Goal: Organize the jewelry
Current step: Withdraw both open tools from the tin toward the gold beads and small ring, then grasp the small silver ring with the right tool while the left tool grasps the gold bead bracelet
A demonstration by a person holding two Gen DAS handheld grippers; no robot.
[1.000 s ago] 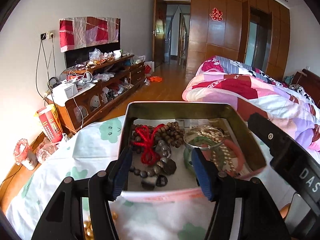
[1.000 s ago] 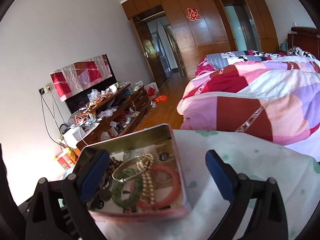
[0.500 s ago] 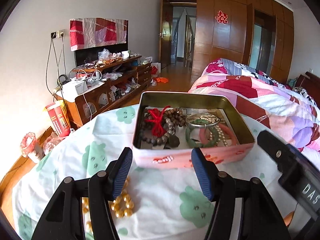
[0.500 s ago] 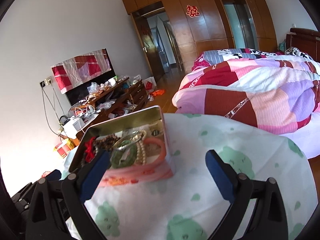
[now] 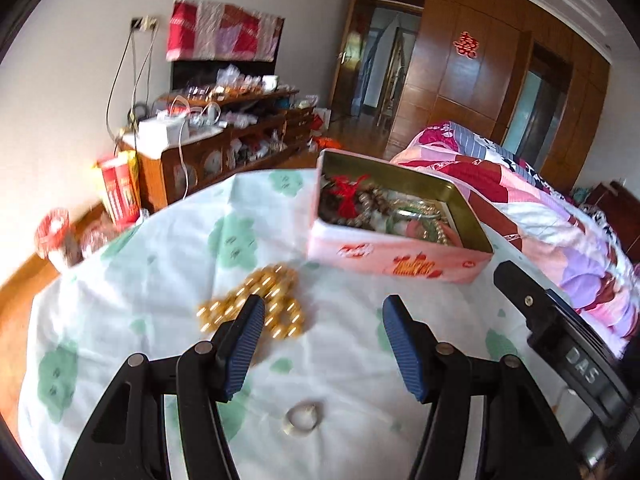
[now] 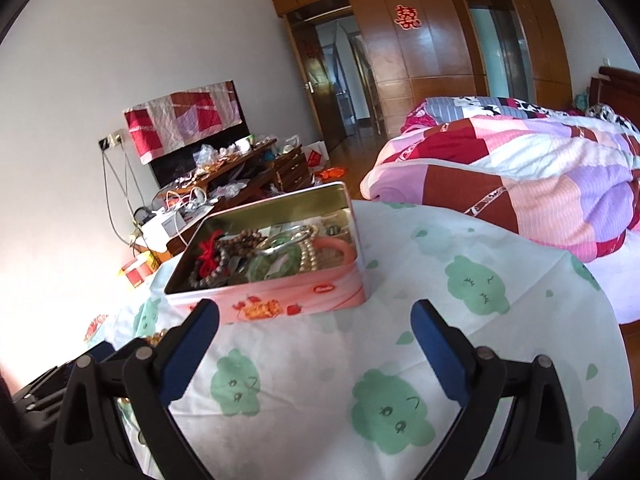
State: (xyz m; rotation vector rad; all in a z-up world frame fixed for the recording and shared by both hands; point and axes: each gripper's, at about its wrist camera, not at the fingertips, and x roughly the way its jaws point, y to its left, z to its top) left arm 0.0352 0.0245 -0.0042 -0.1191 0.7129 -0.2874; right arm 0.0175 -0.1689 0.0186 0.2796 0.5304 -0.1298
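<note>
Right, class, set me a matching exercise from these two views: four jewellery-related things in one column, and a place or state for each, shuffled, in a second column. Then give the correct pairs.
Column one:
1. gold bead strand
2. small ring
3. pink tin
4. red knotted cord

Column two:
A. lies inside the tin among wooden beads
B. lies on the cloth nearest the camera, below the left tool
C. stands lidless on the cloth, full of jewellery
D. lies heaped on the cloth beside the tin, partly behind one left finger

Pairs: 1-D, 2-B, 3-C, 4-A
</note>
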